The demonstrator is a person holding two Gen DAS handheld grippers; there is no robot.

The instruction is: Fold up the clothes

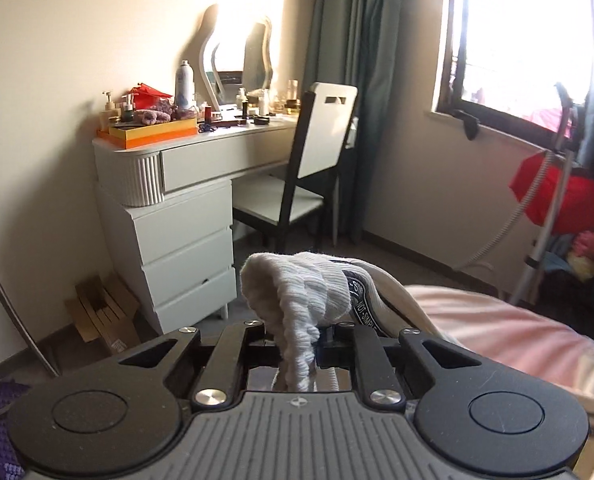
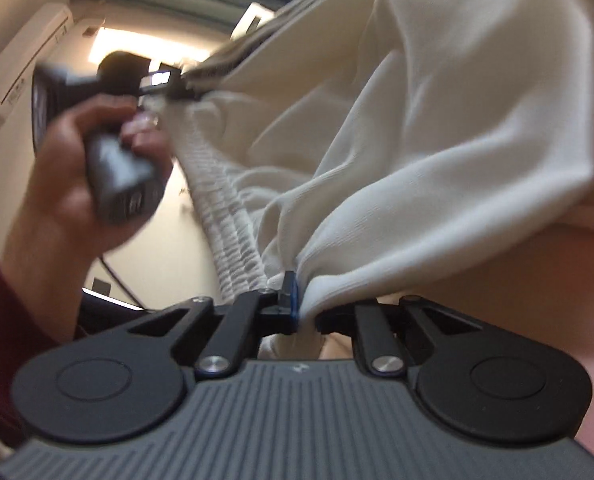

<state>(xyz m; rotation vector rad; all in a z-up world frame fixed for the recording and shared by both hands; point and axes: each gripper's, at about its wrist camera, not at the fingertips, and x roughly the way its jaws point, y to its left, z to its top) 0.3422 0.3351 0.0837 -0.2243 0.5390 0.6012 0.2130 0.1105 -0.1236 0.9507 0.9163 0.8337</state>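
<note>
A: Cloth in both claws. The left gripper [image 1: 297,344] has closed on the ribbed hem [image 1: 297,292] of a white garment [image 2: 437,140]; the knit bunches up between its fingers and folds over above them.

B: And the right one?

A: The right gripper [image 2: 301,312] is pinched tight on a fold of the same white cloth, with the fabric fanning out up and to the right from its fingers. A ribbed band [image 2: 225,224] runs from there up towards the other gripper.

B: Can you see the left gripper from the right camera?

A: Yes, blurred. A hand [image 2: 77,176] grips its dark handle [image 2: 121,176] at the left of that view, above a dark red sleeve [image 2: 1,340], and its tip meets the garment's upper edge. The garment hangs stretched between the two grippers, lifted off the surface.

B: What lies below?

A: In the left view, a pink bedspread [image 1: 497,320] to the right, with part of the garment, including a dark printed patch [image 1: 361,296], trailing down onto it.

B: And the room?

A: A white dresser [image 1: 177,216] with drawers against the wall, cluttered with bottles and an orange box [image 1: 153,132], a mirror [image 1: 237,60] on top. A chair [image 1: 309,168] is pushed up to it, green curtains [image 1: 345,80] hang beside a bright window [image 1: 525,32], and something red [image 1: 557,196] sits on a stand at the right.
</note>
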